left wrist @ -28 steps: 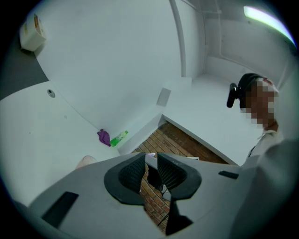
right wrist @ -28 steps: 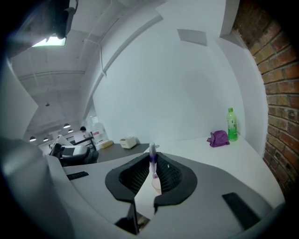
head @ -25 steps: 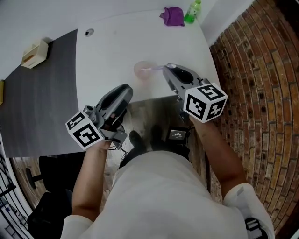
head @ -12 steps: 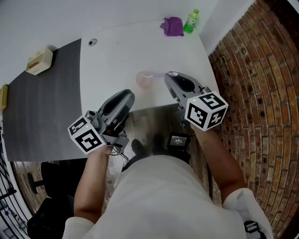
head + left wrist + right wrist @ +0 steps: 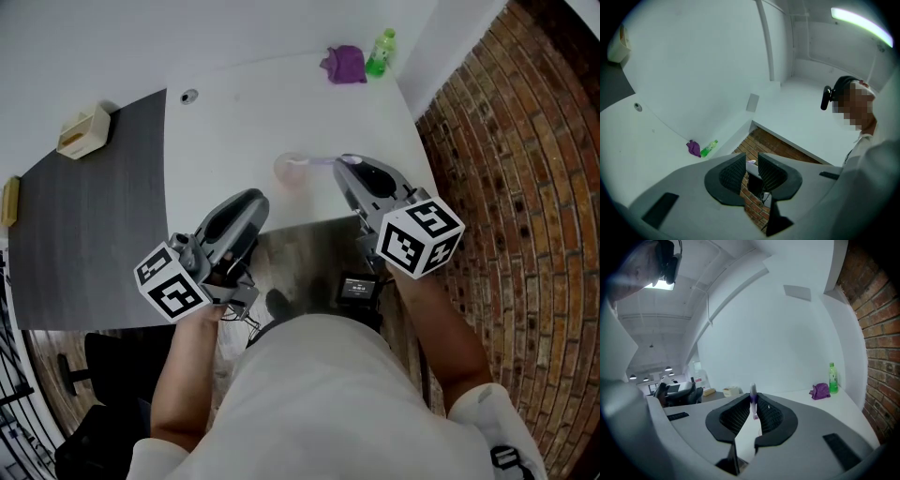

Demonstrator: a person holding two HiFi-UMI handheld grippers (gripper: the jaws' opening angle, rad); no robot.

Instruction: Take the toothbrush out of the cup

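Observation:
A translucent pink cup (image 5: 291, 171) stands on the white table (image 5: 234, 131) near its front edge. A pale toothbrush (image 5: 319, 160) reaches from the cup's rim to my right gripper (image 5: 342, 161), which is shut on its handle. In the right gripper view the toothbrush (image 5: 753, 401), white with a purple band, stands upright between the jaws. My left gripper (image 5: 251, 199) hovers at the table's front edge, left of the cup and apart from it; its jaws are nearly together with nothing between them.
A purple cloth (image 5: 344, 64) and a green bottle (image 5: 379, 53) sit at the table's far right corner. A dark grey mat (image 5: 84, 225) with a beige box (image 5: 82, 129) lies to the left. A brick wall (image 5: 506, 187) runs along the right.
The right gripper keeps hold of the toothbrush beside the cup; both grippers and the cup sit slightly lower in the head view. The left gripper has hardly moved.

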